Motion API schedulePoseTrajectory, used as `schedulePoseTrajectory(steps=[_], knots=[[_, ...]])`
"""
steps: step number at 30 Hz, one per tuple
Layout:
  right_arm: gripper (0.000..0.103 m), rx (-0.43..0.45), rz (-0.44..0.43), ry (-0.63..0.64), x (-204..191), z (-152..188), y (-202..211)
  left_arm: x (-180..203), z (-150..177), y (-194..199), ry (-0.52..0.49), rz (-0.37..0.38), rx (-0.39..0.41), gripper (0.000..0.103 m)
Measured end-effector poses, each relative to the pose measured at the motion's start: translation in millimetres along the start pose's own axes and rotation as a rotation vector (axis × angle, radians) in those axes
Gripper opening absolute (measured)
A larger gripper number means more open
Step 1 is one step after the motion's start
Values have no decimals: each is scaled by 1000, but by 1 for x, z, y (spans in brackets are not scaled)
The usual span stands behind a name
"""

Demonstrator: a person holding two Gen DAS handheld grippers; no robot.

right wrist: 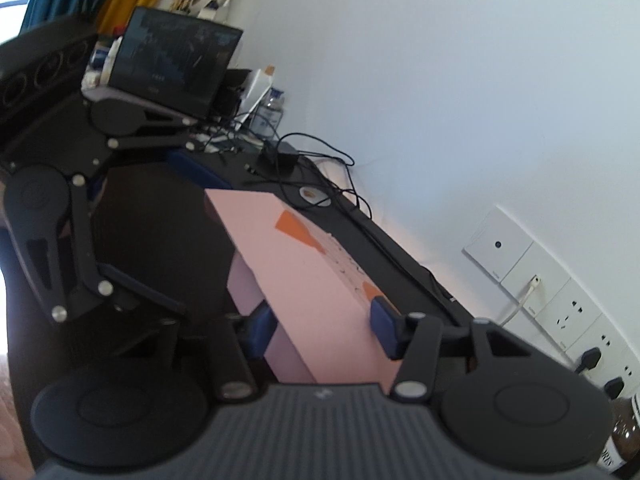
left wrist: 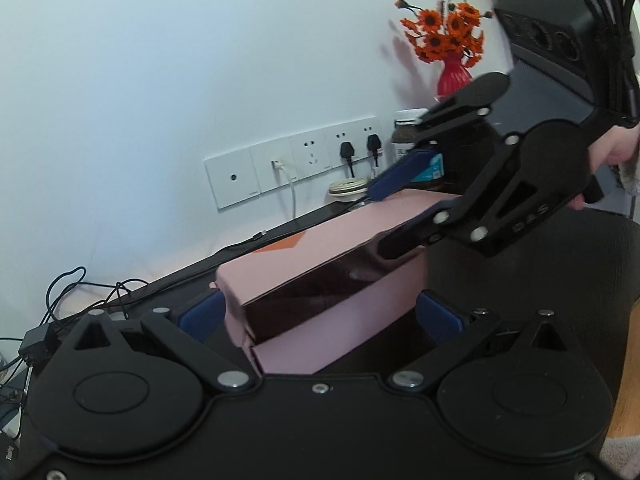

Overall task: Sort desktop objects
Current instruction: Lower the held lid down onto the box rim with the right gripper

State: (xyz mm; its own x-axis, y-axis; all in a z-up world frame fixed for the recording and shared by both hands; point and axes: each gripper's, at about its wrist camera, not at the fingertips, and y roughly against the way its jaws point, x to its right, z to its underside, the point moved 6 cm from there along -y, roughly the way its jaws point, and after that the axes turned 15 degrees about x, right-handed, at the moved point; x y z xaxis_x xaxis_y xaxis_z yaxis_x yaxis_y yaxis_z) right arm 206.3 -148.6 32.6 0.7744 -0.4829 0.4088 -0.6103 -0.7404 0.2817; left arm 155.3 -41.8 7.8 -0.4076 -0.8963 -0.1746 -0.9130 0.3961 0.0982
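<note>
A long pink box (left wrist: 340, 232) with orange marks on its top lies on the dark desk (left wrist: 280, 228). My left gripper (left wrist: 320, 312) straddles its near corner with the jaws spread wide. The left blue pad (left wrist: 200, 316) sits against the box end, and the right pad (left wrist: 438, 314) stands a little off its side. My right gripper (left wrist: 378, 220), held by a hand (left wrist: 616, 148), clamps the other end across its width. In the right wrist view both pads of the right gripper (right wrist: 322, 330) press the box (right wrist: 304, 280), and the left gripper (right wrist: 198, 244) is at the far end.
Behind the box are a red vase of orange flowers (left wrist: 452, 76), a dark jar (left wrist: 404, 132), a flat round dish (left wrist: 348, 188) and wall sockets (left wrist: 304, 160) with plugs. Cables (left wrist: 80, 292) trail at the left. A screen (right wrist: 176, 68), bottles and a charger (right wrist: 284, 156) crowd the desk's other end.
</note>
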Motion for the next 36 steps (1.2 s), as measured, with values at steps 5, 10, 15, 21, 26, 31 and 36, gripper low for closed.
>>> schedulePoseTrajectory(steps=[5,10,15,21,26,31,36], knots=[[51,-2,-13,-66,7,-2,-3,1,4,-5,45,5,-10,103],[50,9,-14,-192,20,-3,-4,12,6,-7,-11,-26,-3,103],[50,-21,5,-233,24,1,-5,14,6,-6,24,0,-8,103],[50,-33,1,-357,35,0,-9,16,8,-4,22,-16,-4,103],[50,-54,2,-401,37,2,-9,17,8,-3,36,-22,-12,103],[50,-79,3,-379,30,3,-11,19,14,-4,39,-39,-21,103],[50,-87,15,-328,20,7,-13,21,19,-9,22,-65,-35,103]])
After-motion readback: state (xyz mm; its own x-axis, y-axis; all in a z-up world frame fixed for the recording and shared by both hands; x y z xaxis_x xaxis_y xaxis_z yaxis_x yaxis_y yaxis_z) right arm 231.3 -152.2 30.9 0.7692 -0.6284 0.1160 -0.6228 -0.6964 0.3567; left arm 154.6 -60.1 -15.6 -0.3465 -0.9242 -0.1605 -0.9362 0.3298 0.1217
